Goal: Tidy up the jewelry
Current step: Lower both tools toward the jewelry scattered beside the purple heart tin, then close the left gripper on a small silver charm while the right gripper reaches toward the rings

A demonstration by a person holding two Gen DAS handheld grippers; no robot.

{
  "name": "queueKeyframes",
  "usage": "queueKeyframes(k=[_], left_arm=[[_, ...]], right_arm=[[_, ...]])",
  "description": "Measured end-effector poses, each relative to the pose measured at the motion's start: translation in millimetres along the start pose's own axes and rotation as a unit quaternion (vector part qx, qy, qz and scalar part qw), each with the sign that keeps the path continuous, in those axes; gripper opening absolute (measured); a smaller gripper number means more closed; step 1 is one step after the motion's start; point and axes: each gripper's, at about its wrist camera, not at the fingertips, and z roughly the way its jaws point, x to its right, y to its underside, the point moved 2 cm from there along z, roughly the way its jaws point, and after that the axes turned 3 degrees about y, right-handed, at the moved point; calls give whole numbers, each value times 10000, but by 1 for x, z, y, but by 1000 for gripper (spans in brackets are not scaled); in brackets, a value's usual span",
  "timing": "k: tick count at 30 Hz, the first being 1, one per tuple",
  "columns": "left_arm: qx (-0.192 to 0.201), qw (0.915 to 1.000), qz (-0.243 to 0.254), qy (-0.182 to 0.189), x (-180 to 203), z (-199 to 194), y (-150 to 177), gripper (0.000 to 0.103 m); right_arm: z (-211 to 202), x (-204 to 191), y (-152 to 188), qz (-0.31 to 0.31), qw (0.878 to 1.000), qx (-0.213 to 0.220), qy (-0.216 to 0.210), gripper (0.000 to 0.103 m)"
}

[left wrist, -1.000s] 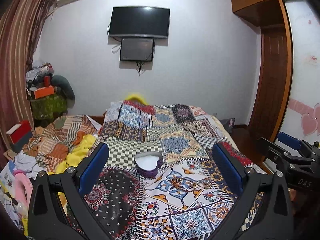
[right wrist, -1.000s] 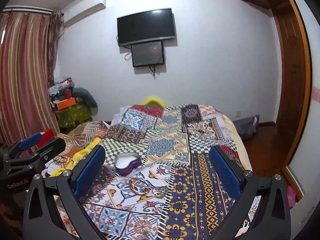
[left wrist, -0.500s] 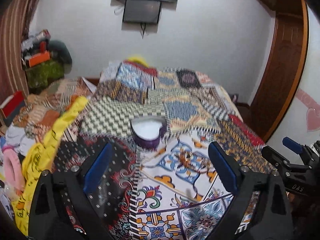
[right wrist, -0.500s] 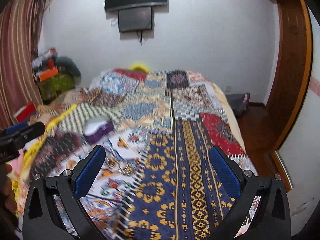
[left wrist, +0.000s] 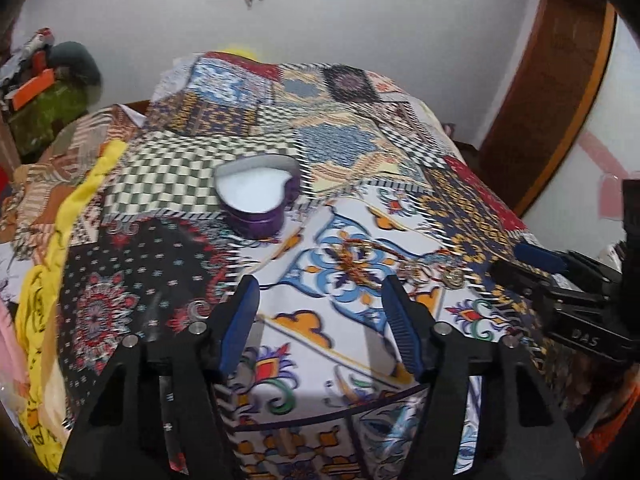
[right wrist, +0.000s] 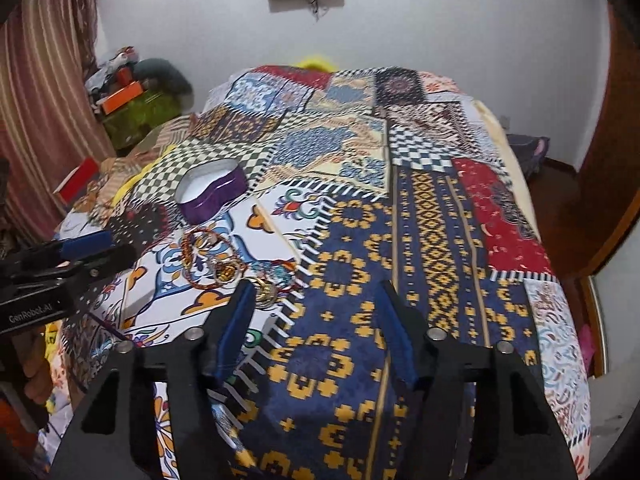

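Note:
A purple heart-shaped box (left wrist: 258,196) with a white inside stands open on the patchwork bedspread (left wrist: 360,152); it also shows in the right wrist view (right wrist: 212,192). A small heap of jewelry (right wrist: 224,264), red-gold bangles, rings and a chain, lies on the spread in front of the box; in the left wrist view the jewelry (left wrist: 404,260) is blurred. My left gripper (left wrist: 320,312) is open and empty above the spread, just short of the jewelry. My right gripper (right wrist: 316,312) is open and empty, its left finger (right wrist: 240,320) close beside the rings.
Piled clothes and a yellow cloth (left wrist: 72,216) lie at the bed's left side. A green box with clutter (right wrist: 136,116) stands by the curtain. The bed's right edge (right wrist: 516,184) drops to a wooden floor, with a wardrobe (left wrist: 540,92) beyond.
Both grippers have tilted down and moved closer to the bedspread, toward the jewelry. Their fingers have narrowed from wide open to partly open. The views are motion-blurred.

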Motion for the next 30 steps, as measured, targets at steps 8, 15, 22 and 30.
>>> queueKeyframes(k=[8, 15, 22, 30], left_arm=[[-441, 9953, 523, 689, 31, 21, -7, 28], [-530, 9930, 736, 759, 41, 39, -14, 21], [-825, 9904, 481, 1002, 38, 61, -18, 21], [-848, 9895, 224, 1146, 34, 67, -19, 12]], right_arm=[[5, -7, -5, -73, 9994, -119, -319, 40], [8, -11, -5, -165, 9989, -153, -412, 32], [12, -15, -2, -239, 9983, -232, -484, 32], [16, -17, -2, -280, 9976, -282, -559, 32]])
